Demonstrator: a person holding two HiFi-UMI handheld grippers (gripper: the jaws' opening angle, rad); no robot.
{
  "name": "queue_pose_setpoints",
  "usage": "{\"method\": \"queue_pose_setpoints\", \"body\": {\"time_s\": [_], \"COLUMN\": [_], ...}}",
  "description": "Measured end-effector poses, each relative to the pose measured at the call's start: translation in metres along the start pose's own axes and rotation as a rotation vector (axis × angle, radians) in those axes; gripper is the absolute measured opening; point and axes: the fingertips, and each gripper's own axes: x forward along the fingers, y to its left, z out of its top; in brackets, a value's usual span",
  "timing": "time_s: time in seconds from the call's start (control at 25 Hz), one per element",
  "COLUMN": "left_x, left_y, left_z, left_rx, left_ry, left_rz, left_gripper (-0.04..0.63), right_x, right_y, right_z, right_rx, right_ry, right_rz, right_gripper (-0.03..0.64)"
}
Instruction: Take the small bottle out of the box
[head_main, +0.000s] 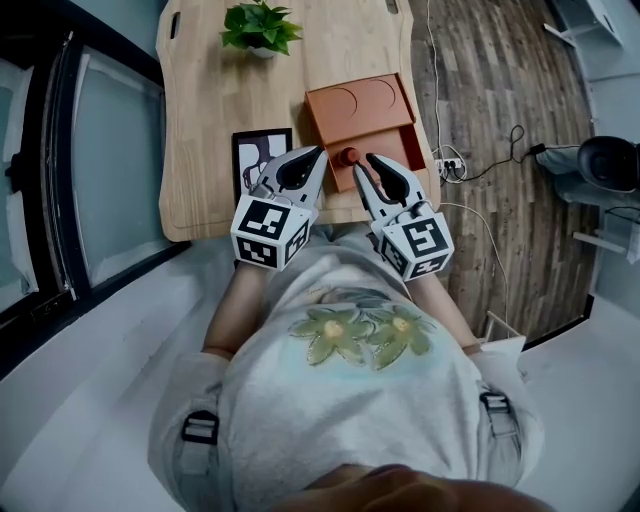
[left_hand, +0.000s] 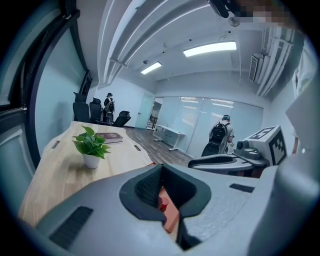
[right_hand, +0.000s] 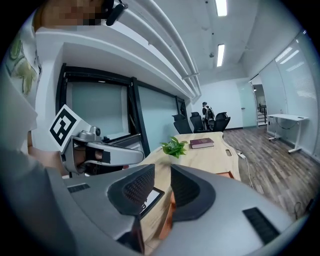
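One wooden table (head_main: 200, 100) bearing orange box (head_main: 360, 112); plank floor (head_main: 490, 120), glass partitions (left_hand: 200, 120).

From the head we look steeply down onto the left gripper (head_main: 320, 153), the right gripper (head_main: 362, 163) and the table (head_main: 210, 110) beyond their jaws. Each gripper camera sits close behind its own jaws, facing forward along them; all our views share the potted plant (left_hand: 91, 145) ahead.

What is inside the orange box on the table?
A small bottle with a red cap shows inside the box, toward its left side in the head view. The right gripper covers part of the inside, so anything under it cannot be seen.
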Motion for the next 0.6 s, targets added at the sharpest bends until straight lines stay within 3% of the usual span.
{"method": "queue_pose_setpoints", "body": {"time_s": [0.12,0.6], "left_x": [0.005,0.017], "left_y": [0.004,0.017], "left_z": [0.0,0.002], "left_rx": [0.004,0.019], "left_ry": [0.01,0.03], "left_rz": [-0.008,-0.011], "left_gripper": [0.008,0.008], "right_x": [0.007,0.026], "right_y": [-0.004,-0.015], "right_z": [-0.008,-0.033], "right_rx": [-0.004,-0.01], "right_ry": [0.033,0.116], "right_rz": [-0.003,-0.012], "right_gripper": [0.118,0.17]}}
